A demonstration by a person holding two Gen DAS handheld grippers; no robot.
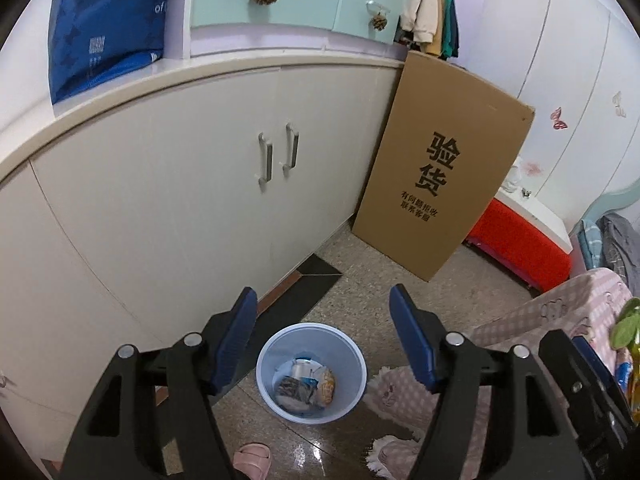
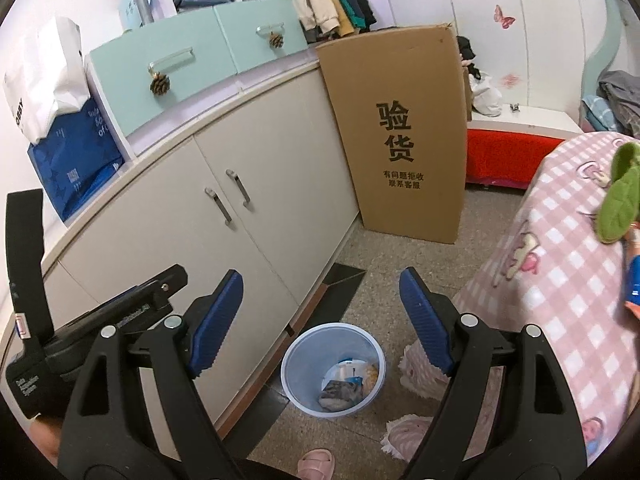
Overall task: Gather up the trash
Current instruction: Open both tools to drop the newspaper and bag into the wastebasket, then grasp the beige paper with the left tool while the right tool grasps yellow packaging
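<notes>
A pale blue waste bin (image 1: 349, 354) stands on the speckled floor next to the white cabinet. It holds several pieces of trash (image 1: 305, 390): crumpled wrappers and packets. My left gripper (image 1: 323, 296) hangs above the bin, open, with nothing between its blue pads. In the right wrist view the same bin (image 2: 295, 364) with the trash (image 2: 343, 392) sits low in the middle. My right gripper (image 2: 321, 278) is also above it, open wide and empty.
A tall cardboard box (image 1: 440, 168) leans against the end of the cabinet (image 1: 180, 200). A pink checked cloth (image 2: 560, 264) covers furniture on the right, its fringe hanging close to the bin. A pink slipper (image 1: 252, 458) lies near the bottom edge. A red bench (image 1: 520, 240) stands behind.
</notes>
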